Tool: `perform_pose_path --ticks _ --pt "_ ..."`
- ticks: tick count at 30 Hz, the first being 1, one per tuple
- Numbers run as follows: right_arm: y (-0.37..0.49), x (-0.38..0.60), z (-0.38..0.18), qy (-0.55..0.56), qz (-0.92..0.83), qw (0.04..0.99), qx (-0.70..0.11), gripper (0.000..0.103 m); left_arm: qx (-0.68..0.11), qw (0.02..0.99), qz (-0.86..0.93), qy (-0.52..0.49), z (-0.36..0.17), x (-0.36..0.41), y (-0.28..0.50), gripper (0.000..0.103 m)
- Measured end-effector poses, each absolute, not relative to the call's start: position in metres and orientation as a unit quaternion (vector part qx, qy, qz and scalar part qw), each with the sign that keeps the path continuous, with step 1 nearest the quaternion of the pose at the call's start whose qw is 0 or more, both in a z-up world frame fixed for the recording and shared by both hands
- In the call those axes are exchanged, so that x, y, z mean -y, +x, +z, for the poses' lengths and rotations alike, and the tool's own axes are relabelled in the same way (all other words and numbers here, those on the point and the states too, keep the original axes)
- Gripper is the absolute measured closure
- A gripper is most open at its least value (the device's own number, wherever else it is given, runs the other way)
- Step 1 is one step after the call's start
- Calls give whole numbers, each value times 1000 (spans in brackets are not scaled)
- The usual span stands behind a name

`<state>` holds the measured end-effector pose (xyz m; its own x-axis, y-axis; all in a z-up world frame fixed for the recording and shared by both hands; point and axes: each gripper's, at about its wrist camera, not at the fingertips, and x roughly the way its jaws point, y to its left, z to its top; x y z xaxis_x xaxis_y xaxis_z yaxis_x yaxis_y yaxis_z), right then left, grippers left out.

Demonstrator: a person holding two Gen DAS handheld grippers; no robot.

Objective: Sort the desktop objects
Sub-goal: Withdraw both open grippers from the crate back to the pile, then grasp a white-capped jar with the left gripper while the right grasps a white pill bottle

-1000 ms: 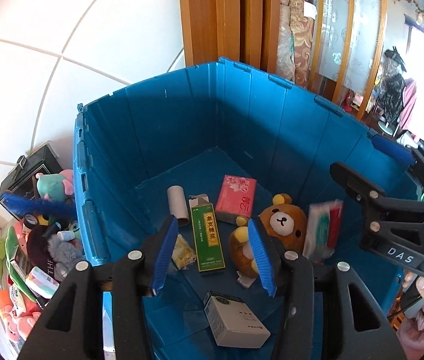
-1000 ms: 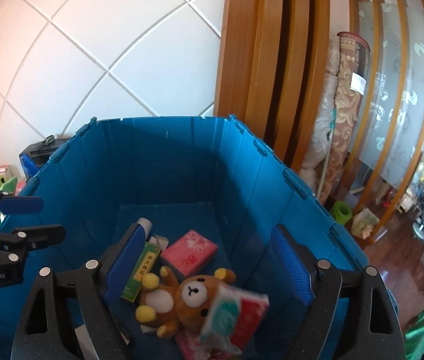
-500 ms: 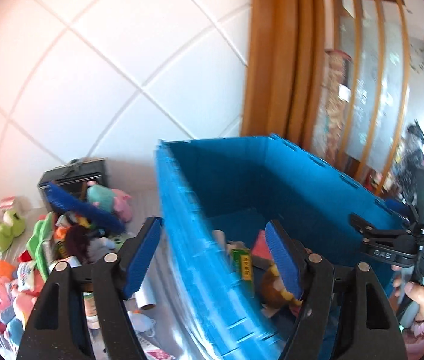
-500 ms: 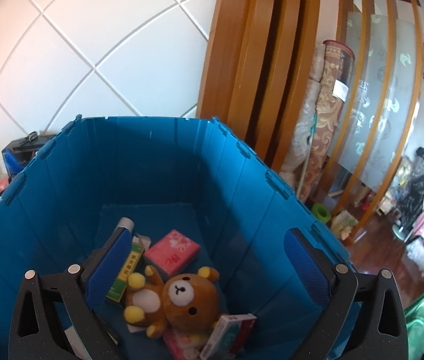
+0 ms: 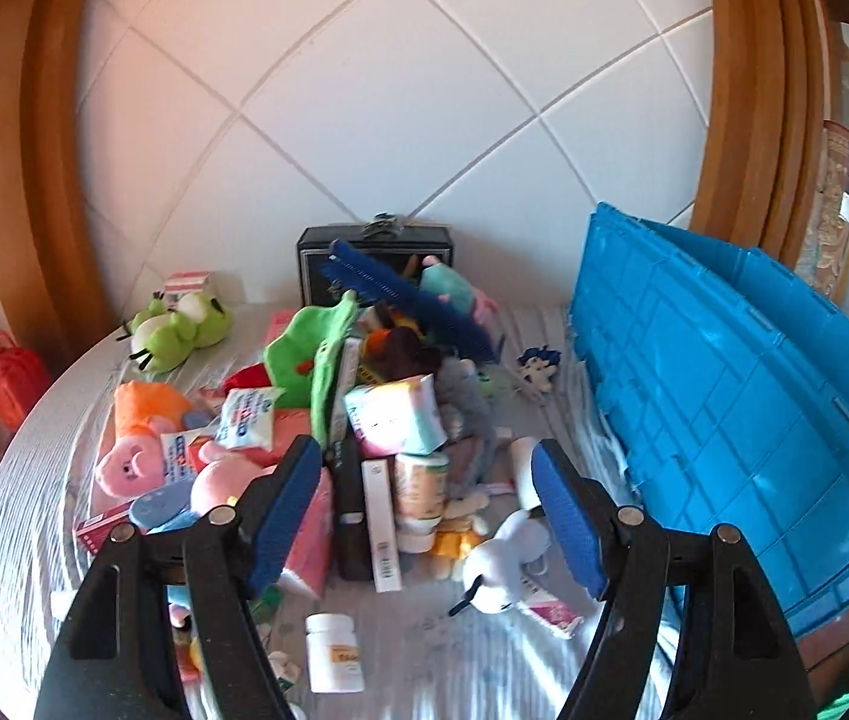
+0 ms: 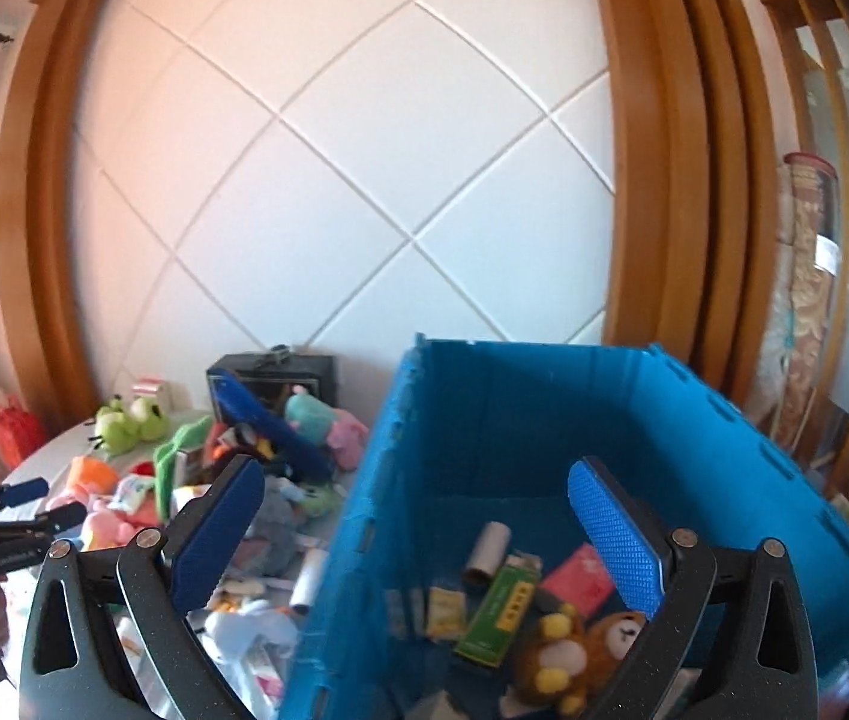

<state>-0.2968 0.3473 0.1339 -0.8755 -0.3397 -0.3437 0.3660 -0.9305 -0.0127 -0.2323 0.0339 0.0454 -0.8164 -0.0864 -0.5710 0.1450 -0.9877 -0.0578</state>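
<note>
Left gripper (image 5: 433, 510) spread, nothing between pads, over toy-and-box heap (image 5: 364, 420) on table (image 5: 22, 480). Right gripper (image 6: 418, 531) spread wide, empty, above near rim of blue crate (image 6: 544, 408); bear plush (image 6: 580, 654), green box (image 6: 499, 612) inside crate.

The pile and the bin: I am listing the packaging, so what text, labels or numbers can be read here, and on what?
None reads clearly.
Green box in the blue bin: yellow label, characters blurred.
White bottle: orange label, too small.
Blue-and-white packet: print too blurred.
White slim box: barcode only.
</note>
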Motion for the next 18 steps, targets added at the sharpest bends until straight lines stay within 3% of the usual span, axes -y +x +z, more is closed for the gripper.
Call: perform_pose_path --ticks 10,18 --pt "-278 -240 100 192 -933 293 -77 0 -55 128 -924 357 -27 40 -190 31" --pt "-286 -193 34 276 -896 339 -75 0 -61 121 -900 414 -84 43 -167 31"
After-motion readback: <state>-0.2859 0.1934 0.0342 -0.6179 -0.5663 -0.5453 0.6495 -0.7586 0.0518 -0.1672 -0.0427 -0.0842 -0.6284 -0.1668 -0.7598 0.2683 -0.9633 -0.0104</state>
